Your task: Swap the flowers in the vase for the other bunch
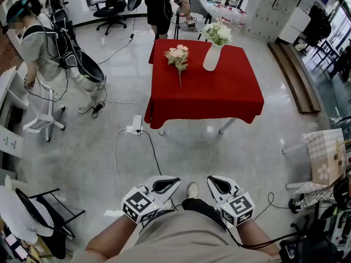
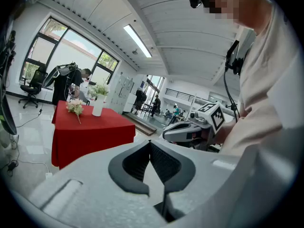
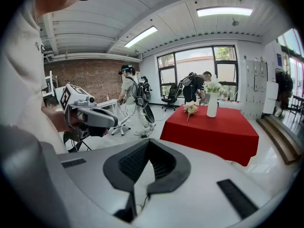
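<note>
A white vase (image 1: 212, 57) with white and green flowers (image 1: 218, 33) stands at the back of a red-clothed table (image 1: 219, 95). A pink bunch (image 1: 178, 56) lies flat on the cloth to the vase's left. Both grippers are held low by my waist, well short of the table across the floor. My left gripper (image 1: 175, 180) is shut and empty, its tips meeting (image 2: 150, 142). My right gripper (image 1: 210, 178) is likewise shut with nothing in it (image 3: 148, 142). The right gripper view shows the vase (image 3: 212, 105) and pink bunch (image 3: 190, 108) far ahead.
A power strip (image 1: 136, 125) and cables lie on the floor before the table's left corner. A person with a backpack rig (image 1: 41, 43) stands by a white chair (image 1: 44, 111) at left. Another person (image 1: 159, 7) stands behind the table. A small checked-cloth table (image 1: 326, 158) is at right.
</note>
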A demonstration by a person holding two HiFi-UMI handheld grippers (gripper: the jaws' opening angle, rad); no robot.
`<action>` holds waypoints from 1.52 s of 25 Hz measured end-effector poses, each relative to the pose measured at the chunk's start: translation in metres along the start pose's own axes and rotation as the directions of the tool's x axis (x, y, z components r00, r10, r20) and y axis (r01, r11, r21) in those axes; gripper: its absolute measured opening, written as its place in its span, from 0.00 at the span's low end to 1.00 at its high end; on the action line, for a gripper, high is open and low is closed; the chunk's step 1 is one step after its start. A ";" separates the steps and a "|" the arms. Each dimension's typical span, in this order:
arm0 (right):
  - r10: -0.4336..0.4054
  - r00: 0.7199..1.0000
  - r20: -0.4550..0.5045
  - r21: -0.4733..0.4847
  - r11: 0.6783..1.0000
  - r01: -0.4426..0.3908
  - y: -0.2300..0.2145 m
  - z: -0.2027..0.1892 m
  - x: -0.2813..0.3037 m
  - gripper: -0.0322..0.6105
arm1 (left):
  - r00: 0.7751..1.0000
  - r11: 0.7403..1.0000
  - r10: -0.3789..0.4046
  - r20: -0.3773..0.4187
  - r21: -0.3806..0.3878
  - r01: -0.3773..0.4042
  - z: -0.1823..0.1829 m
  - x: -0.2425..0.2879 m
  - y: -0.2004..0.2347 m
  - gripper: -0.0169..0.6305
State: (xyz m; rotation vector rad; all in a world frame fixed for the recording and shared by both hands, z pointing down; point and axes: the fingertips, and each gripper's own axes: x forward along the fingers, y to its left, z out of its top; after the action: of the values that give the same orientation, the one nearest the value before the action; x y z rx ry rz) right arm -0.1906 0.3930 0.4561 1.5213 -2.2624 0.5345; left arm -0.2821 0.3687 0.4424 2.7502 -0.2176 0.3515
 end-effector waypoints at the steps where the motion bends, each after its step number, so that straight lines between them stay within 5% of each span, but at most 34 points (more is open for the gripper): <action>1: 0.000 1.000 0.003 0.002 1.000 0.000 -0.003 -0.002 0.000 0.07 | 1.000 1.000 0.000 -0.002 0.005 0.000 0.000 0.004 0.000 0.04; 12: 0.047 0.997 0.061 0.021 0.999 -0.048 -0.062 -0.001 -0.013 0.07 | 0.998 0.999 0.047 -0.029 0.020 -0.047 0.016 0.064 -0.018 0.04; 20: 0.099 0.988 0.117 0.051 0.993 -0.106 -0.150 0.001 -0.027 0.08 | 0.991 0.991 0.132 -0.021 0.023 -0.131 0.047 0.146 -0.014 0.04; 26: 0.095 0.988 0.124 0.075 0.992 -0.105 -0.215 -0.002 -0.023 0.25 | 0.983 0.980 0.185 0.002 0.075 -0.185 0.076 0.196 -0.005 0.04; 38: 0.004 0.990 0.139 0.092 0.996 -0.017 -0.308 0.040 0.050 0.33 | 0.994 0.993 0.104 -0.018 0.055 -0.103 0.103 0.257 0.080 0.08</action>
State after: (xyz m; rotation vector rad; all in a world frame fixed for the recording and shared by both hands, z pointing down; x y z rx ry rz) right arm 0.0748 0.2266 0.4795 1.6393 -2.3812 0.5604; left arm -0.0298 0.2299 0.4448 2.7939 -0.3513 0.4193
